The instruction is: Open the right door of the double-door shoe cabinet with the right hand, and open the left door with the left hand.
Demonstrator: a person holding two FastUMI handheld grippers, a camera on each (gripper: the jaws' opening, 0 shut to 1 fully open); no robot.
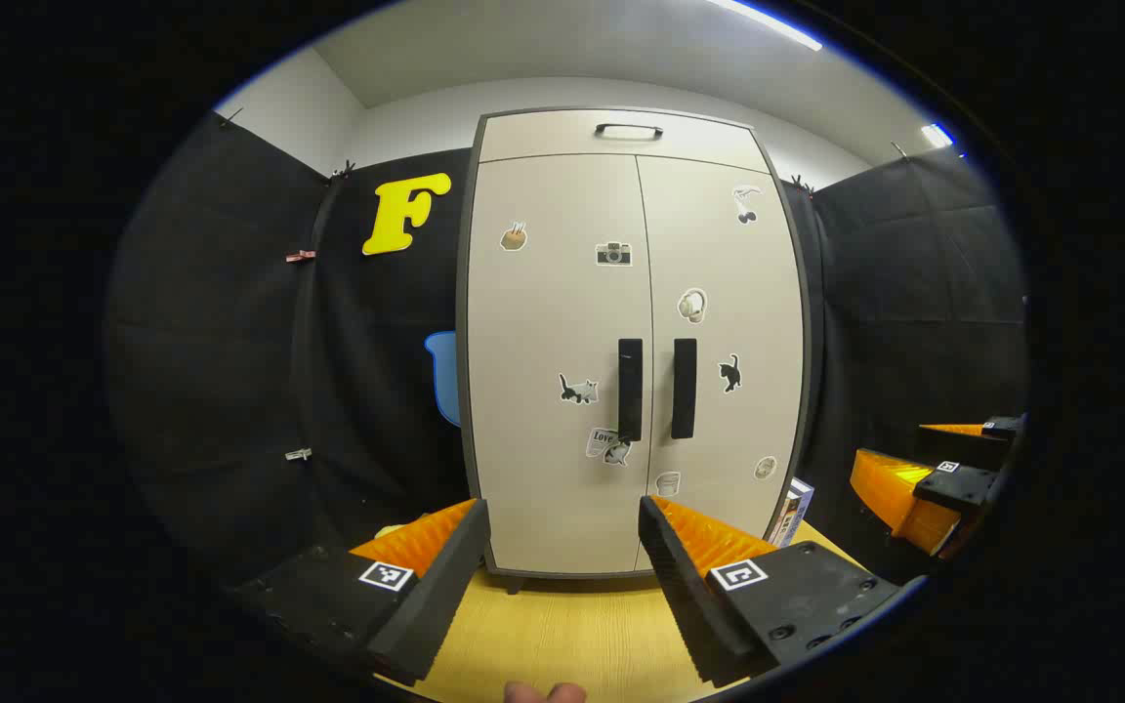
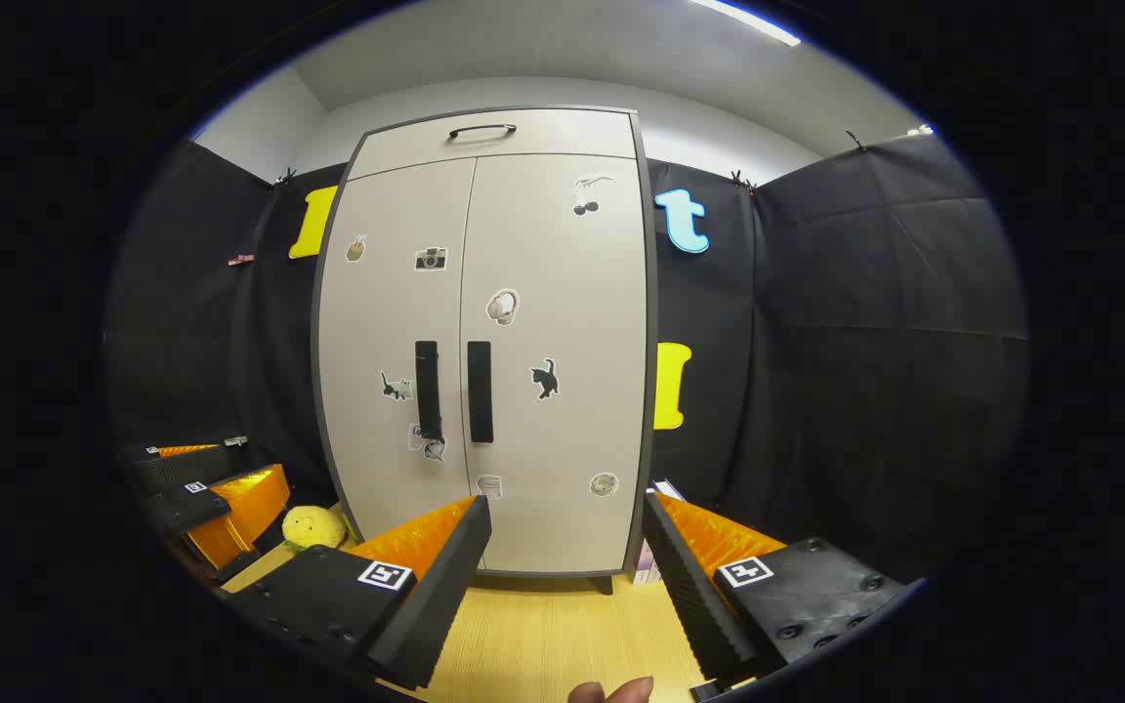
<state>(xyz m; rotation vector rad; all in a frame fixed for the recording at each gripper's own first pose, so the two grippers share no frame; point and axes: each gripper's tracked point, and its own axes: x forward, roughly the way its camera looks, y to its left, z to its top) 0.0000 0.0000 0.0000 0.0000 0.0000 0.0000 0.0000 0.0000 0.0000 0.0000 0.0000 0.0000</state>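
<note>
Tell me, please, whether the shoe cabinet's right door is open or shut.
Shut: the right door lies flush beside the left door, only a thin seam between them.

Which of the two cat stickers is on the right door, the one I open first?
The solid black cat, right of the right handle. The other cat is grey-and-white, on the left door.
</note>
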